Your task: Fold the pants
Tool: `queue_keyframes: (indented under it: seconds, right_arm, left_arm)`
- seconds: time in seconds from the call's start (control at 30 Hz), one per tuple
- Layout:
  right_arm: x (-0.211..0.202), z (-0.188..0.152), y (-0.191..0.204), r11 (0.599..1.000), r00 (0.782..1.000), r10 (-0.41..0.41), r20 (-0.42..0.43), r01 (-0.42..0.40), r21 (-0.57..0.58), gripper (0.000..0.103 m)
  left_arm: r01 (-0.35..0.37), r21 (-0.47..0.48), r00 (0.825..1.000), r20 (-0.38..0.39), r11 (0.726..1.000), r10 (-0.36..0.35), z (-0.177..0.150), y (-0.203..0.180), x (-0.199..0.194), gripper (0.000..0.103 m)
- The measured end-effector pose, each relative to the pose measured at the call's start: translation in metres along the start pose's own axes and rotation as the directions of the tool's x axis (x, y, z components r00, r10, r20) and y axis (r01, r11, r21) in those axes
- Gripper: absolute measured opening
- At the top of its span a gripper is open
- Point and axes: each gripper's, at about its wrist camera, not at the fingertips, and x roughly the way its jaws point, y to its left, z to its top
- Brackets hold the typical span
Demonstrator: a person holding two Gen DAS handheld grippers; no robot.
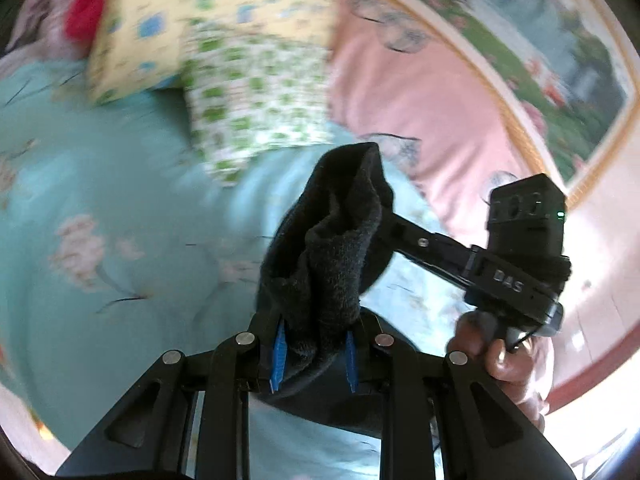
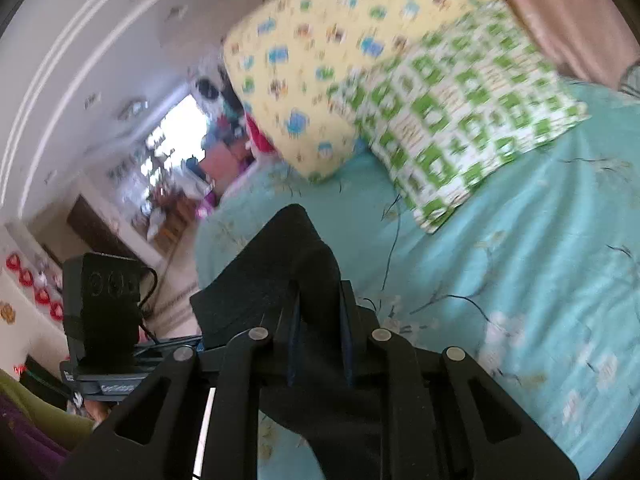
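Pinching bunched folds of the black pants (image 1: 332,248) between the blue pads of my left gripper (image 1: 316,344), I hold the same cloth clamped in my right gripper (image 2: 320,332), lifted above the teal floral bedsheet (image 2: 520,260) near two patterned pillows (image 2: 460,108).

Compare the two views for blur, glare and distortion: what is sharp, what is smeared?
Left wrist view: pants and left gripper sharp, pillows smeared, walls bent by fisheye. Right wrist view: right gripper sharp, pillows streaked, window blown out.
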Motion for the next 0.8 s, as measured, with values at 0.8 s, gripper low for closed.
queue_keyframes:
  seconds: [0.8]
  right_arm:
    - [-0.171,-0.103,-0.048,0.977,0.944,-0.095,0.315,0.027,0.212,0.018]
  left_arm:
    - [0.174,0.269,0.978,-0.163,0.947,-0.133,-0.071,-0.154,0.043,0.023]
